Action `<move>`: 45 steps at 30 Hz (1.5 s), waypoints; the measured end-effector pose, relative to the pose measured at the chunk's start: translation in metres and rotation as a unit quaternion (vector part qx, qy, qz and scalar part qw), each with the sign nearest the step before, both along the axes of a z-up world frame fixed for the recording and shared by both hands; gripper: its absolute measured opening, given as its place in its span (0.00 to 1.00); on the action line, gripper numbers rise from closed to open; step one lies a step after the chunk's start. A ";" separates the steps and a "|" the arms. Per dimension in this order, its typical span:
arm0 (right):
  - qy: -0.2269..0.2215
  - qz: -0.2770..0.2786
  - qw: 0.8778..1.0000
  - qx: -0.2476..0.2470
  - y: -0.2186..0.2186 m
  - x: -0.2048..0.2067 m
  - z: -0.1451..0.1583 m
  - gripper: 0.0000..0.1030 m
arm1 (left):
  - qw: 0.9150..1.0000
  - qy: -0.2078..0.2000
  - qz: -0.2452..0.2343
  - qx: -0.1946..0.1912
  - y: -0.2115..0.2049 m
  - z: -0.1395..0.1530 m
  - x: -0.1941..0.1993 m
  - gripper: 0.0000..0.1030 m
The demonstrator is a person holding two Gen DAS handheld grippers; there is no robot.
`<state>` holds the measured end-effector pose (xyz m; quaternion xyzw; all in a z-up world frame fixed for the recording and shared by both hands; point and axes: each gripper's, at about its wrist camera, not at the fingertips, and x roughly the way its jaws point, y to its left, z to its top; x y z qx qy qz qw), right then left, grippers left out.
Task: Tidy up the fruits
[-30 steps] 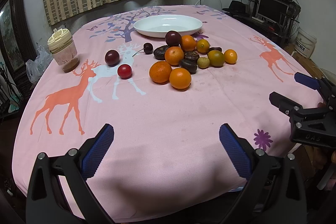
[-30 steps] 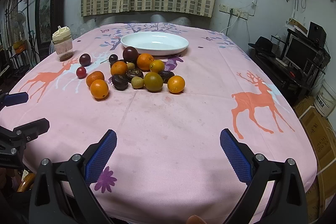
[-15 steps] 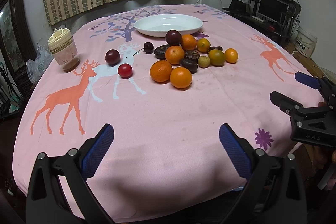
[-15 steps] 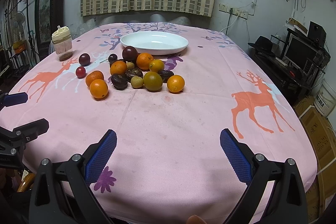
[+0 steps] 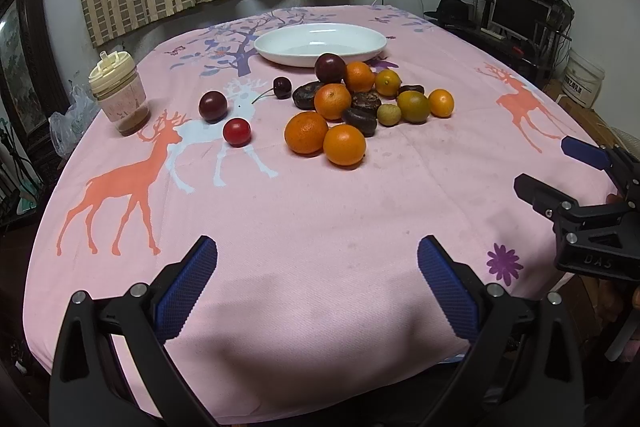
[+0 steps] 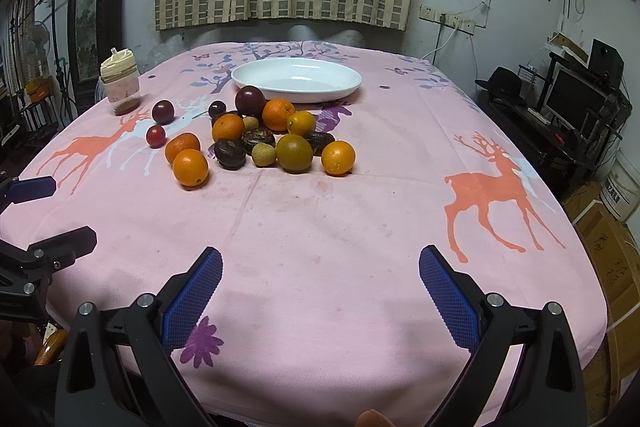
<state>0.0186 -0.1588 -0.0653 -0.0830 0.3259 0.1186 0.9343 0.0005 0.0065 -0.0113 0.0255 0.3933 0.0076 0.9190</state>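
Both grippers hang over the near edge of the table, well short of the fruit. The left gripper (image 5: 317, 281) has its blue-padded fingers spread wide with nothing between them; the right gripper (image 6: 320, 283) is likewise released and empty. Each shows at the side of the other's view. The pink tablecloth (image 5: 320, 211), printed with deer and trees, covers the table. A white dish (image 5: 320, 45) sits at the far middle and holds no fruit. Just in front of it lies a loose cluster of fruit: several oranges, the nearest orange (image 5: 344, 145) touching a second one beside it, a green-yellow citrus (image 5: 413, 106), dark brown wrinkled fruits (image 5: 359, 116), a small tan round fruit (image 5: 389, 115) and a dark plum (image 5: 330, 67) nearest the dish. Apart to the left of the cluster lie a cherry with stem (image 5: 281, 87), a second dark plum (image 5: 213, 105) and a small red fruit (image 5: 237, 132). A lidded jar (image 5: 119, 93) stands near the left edge.
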 end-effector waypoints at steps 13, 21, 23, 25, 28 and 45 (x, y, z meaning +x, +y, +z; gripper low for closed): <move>0.012 0.005 1.000 0.023 -0.004 0.009 -0.007 0.96 | 1.000 0.017 0.002 -0.004 0.007 -0.012 0.011 0.95; 0.014 0.021 0.997 0.069 -0.014 0.063 0.013 0.92 | 0.999 0.007 0.026 -0.031 0.044 -0.020 0.023 0.95; 0.039 0.025 0.996 0.071 -0.012 0.086 0.010 0.78 | 0.999 0.006 0.026 -0.040 0.052 -0.022 0.026 0.95; 0.071 0.022 0.994 0.074 -0.012 0.115 0.002 0.66 | 0.998 0.007 0.023 -0.050 0.059 -0.023 0.030 0.95; 0.108 0.016 0.991 0.077 -0.012 0.147 -0.008 0.55 | 0.998 0.012 0.015 -0.065 0.066 -0.024 0.038 0.95; 0.163 0.046 0.978 0.122 -0.004 0.187 -0.035 0.35 | 0.985 0.061 -0.093 -0.129 0.023 -0.028 0.111 0.55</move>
